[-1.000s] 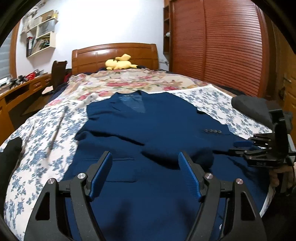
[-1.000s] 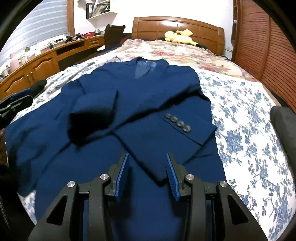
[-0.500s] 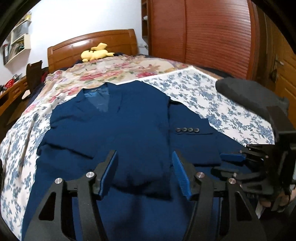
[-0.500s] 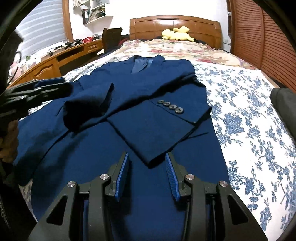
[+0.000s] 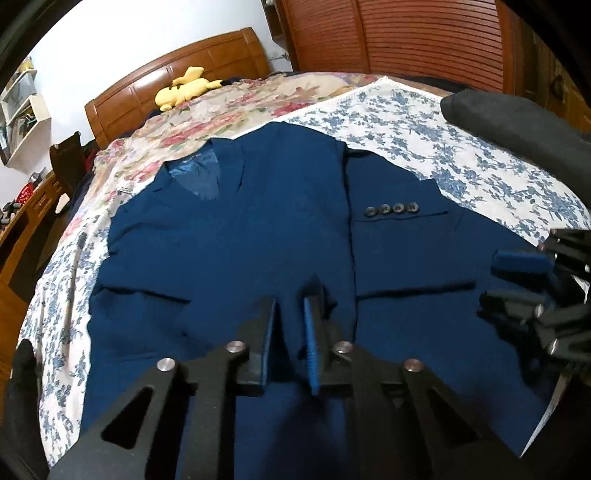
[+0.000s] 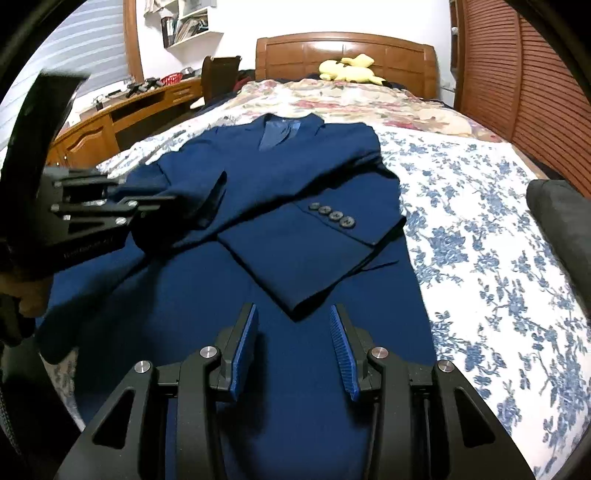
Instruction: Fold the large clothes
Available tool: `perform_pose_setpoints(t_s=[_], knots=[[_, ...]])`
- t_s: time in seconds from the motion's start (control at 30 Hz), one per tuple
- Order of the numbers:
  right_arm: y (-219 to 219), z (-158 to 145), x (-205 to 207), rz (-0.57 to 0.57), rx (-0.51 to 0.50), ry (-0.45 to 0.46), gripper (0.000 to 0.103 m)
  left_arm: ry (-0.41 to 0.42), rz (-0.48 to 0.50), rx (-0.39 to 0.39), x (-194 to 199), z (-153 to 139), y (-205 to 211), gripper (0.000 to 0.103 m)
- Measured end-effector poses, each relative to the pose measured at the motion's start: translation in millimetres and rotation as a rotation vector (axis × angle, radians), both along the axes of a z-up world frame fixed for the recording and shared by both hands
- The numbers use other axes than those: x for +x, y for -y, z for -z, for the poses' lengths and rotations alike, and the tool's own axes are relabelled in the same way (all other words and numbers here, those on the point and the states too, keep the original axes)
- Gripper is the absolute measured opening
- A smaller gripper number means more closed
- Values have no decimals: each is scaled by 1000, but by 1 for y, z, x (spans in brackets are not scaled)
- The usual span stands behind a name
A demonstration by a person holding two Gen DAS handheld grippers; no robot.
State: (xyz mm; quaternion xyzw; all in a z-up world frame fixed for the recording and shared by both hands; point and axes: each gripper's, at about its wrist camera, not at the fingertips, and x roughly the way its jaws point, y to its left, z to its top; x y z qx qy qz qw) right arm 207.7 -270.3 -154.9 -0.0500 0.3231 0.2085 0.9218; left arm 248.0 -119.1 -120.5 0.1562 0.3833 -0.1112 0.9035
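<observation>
— Wooden headboard (image 6: 343,51), slatted wardrobe doors (image 5: 424,40) and a floral bedspread (image 6: 480,229) are surrounding us; the navy jacket (image 5: 258,229) is lying flat on the bed, collar toward the headboard, where a yellow plush toy (image 6: 349,68) is sitting.

— What are we seeing that differs from a second ago?

— Our left tongs (image 5: 290,321) were gaping wide over the jacket's lower front; now the jaws are closing, standing only a narrow gap apart, with the folded sleeve end (image 5: 314,295) lying between the blue pads (image 5: 313,354). We cannot tell whether the pads are pressing it yet. The view has also been swinging, so the cuff buttons (image 5: 391,209) are now sitting to the right of centre.

— Any containers?

— Only wall shelves (image 6: 188,26) holding books, and a red basket (image 6: 171,78) on the bench (image 6: 110,122); its contents are too small to tell.

— And our right tongs (image 6: 293,350)?

— They are staying partly open, as before, hovering empty over the jacket's hem, just short of the other sleeve's corner (image 6: 295,314).
</observation>
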Motion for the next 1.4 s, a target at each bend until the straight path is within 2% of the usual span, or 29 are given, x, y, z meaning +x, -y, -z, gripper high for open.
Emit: perform_pose_setpoints(t_s=[0.23,0.47,0.67,0.7,0.73,0.8,0.9,0.97,1.03,1.4], knots=[[4,-8,-7,10,12,22,42,36,-64,-41,-26,-10,-32,11],[-1,-6,4,16,15,14,42,32,-187,-61,-57,-5,-67,12],[-14,-6,10,8,19,10,42,73,-210,-81,-89,-11,-80,12],[-16,-5,11,5,18,9,42,79,-213,-89,-93,-13,-83,19],[-17,-5,11,4,17,8,42,87,-216,-99,-99,-14,-87,30],[-21,-4,11,-4,13,6,42,104,-221,-126,-107,-16,-96,43],[-25,-3,13,-18,10,1,42,102,-228,-147,-114,-17,-108,46],[-29,-2,14,-26,7,-3,42,101,-235,-151,-117,-16,-116,54],[-33,0,15,-35,4,-6,42,101,-247,-156,-119,-13,-129,76],[-53,12,23,-58,-41,-27,42,9,-359,-196,-109,11,-199,78]])
